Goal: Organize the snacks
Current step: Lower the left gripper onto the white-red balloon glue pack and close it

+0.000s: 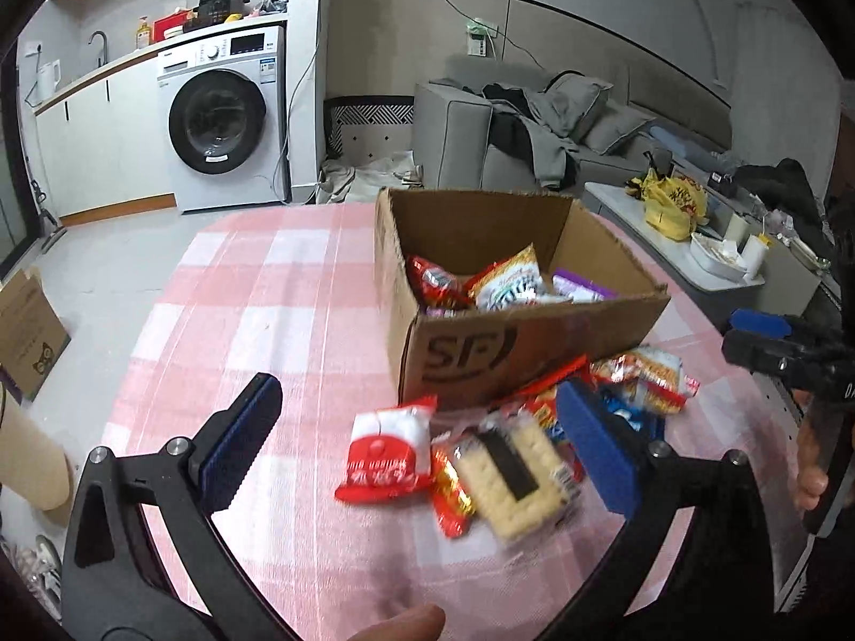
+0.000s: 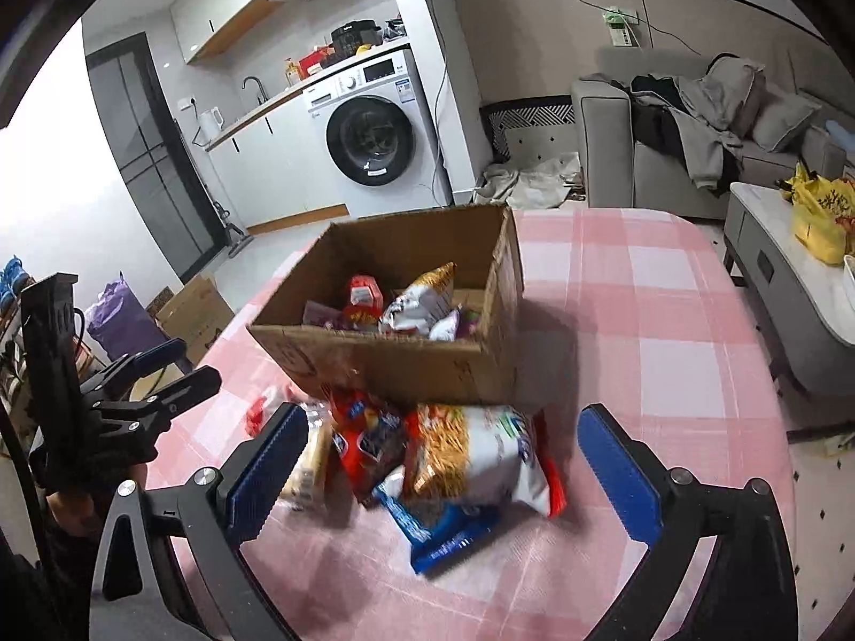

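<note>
Left wrist view: the left tool (image 1: 422,446) tilts down toward the bench (image 1: 256,320), which wears a pink checked cloth. Its blue pads stand wide apart with nothing pressed between them. Below the gap lies a heap of loose snacks: a red and white packet (image 1: 387,454), a clear pack of crackers (image 1: 510,473) and a small red and gold wrapper (image 1: 451,491), all resting on the cloth. A fingertip (image 1: 411,624) of the holding hand shows at the bottom edge. Just beyond the heap stands an open cardboard box (image 1: 481,358) with several packets already inside. At the right edge the right tool (image 1: 769,342) reaches in from the side, its black frame gripped by a hand (image 1: 812,475).

Right wrist view: the right tool (image 2: 449,459) also points down at an angle, spread wide and holding nothing. Between and under its pads lie a large orange and white bag (image 2: 475,459), a red packet (image 2: 368,443) and a blue packet (image 2: 449,534), heaped just in front of the box (image 2: 406,363). The left tool (image 2: 160,379) appears at the left edge, apart from the heap.
</note>
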{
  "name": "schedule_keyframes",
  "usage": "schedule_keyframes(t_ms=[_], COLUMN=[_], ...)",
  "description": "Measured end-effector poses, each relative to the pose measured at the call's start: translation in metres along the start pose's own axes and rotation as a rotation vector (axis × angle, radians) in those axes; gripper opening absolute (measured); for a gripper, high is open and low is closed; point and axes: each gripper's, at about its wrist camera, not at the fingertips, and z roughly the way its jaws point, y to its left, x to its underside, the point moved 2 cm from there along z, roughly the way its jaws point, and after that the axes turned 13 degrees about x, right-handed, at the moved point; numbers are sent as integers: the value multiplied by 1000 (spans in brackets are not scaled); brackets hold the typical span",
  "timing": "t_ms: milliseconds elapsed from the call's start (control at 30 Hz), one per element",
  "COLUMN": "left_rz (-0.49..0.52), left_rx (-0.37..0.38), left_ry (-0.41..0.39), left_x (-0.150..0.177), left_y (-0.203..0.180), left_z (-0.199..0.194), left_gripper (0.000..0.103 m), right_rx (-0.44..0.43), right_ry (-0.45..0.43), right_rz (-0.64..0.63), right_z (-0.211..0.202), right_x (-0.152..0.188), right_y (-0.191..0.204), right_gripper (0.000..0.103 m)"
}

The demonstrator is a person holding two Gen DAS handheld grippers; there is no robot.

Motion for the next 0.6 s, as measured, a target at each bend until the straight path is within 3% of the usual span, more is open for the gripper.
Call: schedule_keyframes(t_ms=[367,600], left_rz=[-25,-40], left_rx=[27,35], left_ry=[73,76], left_x=[30,35], left_y=[8,10], left_z=[11,11], left_gripper=[102,102], right_rx=[18,46], right_ry=[47,72], right_rz=[47,32], right_z=[6,12], right_x=[16,27], right_y=[-15,-14], right_gripper=[103,103])
